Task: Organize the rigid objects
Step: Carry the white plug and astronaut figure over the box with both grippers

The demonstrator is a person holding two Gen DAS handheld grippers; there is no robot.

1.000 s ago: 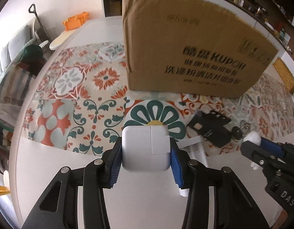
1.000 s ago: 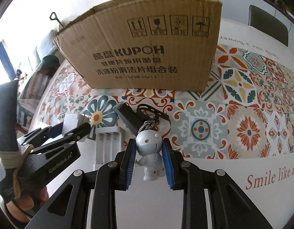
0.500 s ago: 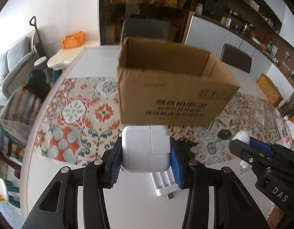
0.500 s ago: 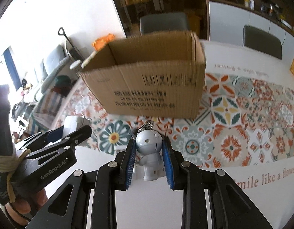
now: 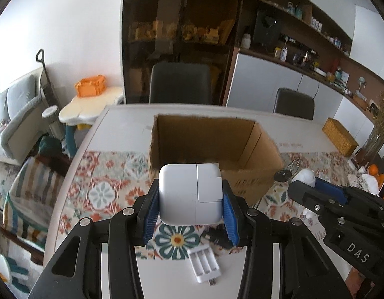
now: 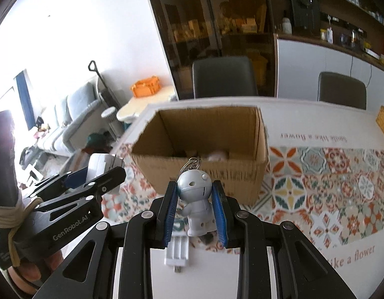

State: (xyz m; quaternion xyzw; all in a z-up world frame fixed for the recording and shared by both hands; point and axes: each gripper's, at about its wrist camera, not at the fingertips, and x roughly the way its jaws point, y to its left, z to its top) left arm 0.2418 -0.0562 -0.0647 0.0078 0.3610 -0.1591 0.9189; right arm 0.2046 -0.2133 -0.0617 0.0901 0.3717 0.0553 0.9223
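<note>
My left gripper (image 5: 190, 214) is shut on a white square power adapter (image 5: 190, 194), held high over the table. My right gripper (image 6: 195, 214) is shut on a small silver robot figure keychain (image 6: 195, 204) with a metal ring on its head. An open cardboard box (image 5: 212, 147) stands just beyond both, and a few items show dimly on its floor (image 6: 214, 155). In the left wrist view the right gripper (image 5: 314, 194) shows at the right with the figure's white head (image 5: 305, 175). In the right wrist view the left gripper (image 6: 97, 174) appears at the left with the adapter (image 6: 102, 162).
A white battery charger (image 5: 204, 265) and a black object (image 5: 215, 236) lie on the patterned table mat (image 6: 329, 186) below the grippers. Two dark chairs (image 5: 180, 84) stand behind the table. A woven box (image 5: 340, 137) sits at the far right edge. A hand (image 6: 20, 269) holds the left gripper.
Both grippers have risen with their objects still held. The box, seen from its side before, now shows its open top and inside. The charger and black object have dropped lower in view.
</note>
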